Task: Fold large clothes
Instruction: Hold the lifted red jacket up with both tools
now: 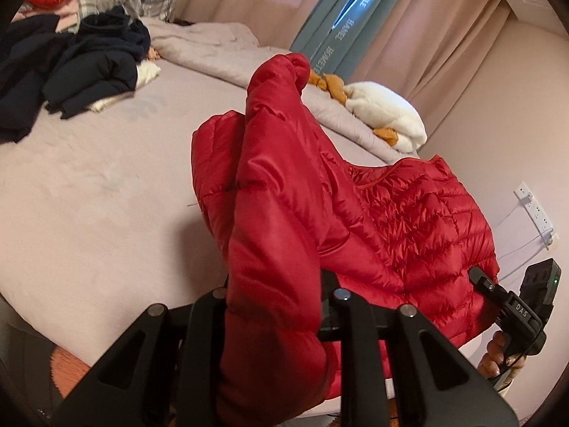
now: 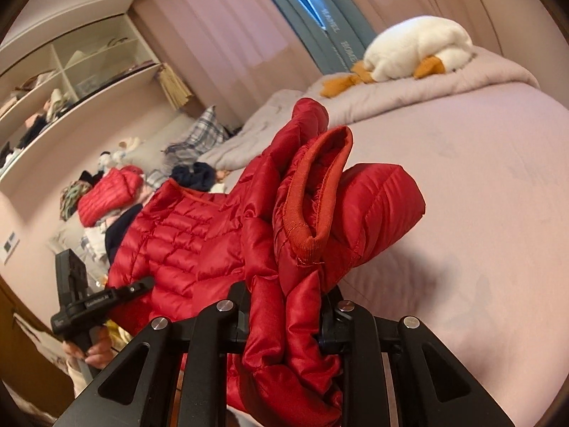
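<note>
Red puffer jacket (image 1: 409, 220) hangs lifted over the near edge of the bed (image 1: 89, 195), stretched between both tools. The left gripper (image 1: 274, 306) is clenched on one sleeve (image 1: 270, 163); the right gripper (image 2: 284, 323) is clenched on the other sleeve's cuff (image 2: 320, 192). A plush duck (image 2: 416, 49) lies on the bed's far corner.

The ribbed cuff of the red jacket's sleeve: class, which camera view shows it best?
The right wrist view. There the ribbed cuff stands open towards the camera, above the right hand-held gripper clamping the red jacket. The left wrist view shows only smooth quilted sleeve; no cuff ribbing is visible.
</note>
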A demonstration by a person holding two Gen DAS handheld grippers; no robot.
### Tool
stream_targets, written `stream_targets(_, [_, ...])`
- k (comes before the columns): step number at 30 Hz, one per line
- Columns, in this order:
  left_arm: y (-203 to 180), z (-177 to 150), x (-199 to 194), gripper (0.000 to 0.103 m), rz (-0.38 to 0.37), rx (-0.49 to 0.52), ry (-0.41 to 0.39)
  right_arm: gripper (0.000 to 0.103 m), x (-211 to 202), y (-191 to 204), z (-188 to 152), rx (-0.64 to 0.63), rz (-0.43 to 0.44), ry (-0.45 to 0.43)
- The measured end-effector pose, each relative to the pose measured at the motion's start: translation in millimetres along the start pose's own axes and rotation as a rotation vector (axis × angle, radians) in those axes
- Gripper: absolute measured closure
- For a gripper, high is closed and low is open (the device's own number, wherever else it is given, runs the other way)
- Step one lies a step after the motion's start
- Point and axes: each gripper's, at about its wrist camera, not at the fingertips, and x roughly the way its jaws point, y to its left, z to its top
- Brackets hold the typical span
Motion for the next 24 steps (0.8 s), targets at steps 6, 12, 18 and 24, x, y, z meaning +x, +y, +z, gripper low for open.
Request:
stream_targets(6, [4.5, 13.5, -12.9, 0.081, 0.044, 0.02, -0.063, 0.079, 3.8, 5.3, 3.2, -0.033, 0.013, -0.02])
stream_targets(12, [4.2, 25.3, -11.3, 0.081, 0.058, 0.034, -0.118, 0.079, 10.3, 14.0, 13.2, -0.07, 0.002, -0.037])
stream_targets(18, [-3.7, 37.0, 13.1, 0.081, 0.073, 0.053, -0.139, 0.078, 11.6, 16.5, 23.8, -0.084, -0.029, -0.083])
stream_targets(24, [-18.2, 45.7, 44.2, 0.08, 0.055, 0.084, -0.13, 0.078, 13.3, 4.2, 31.7, -0.064, -0.112, -0.109])
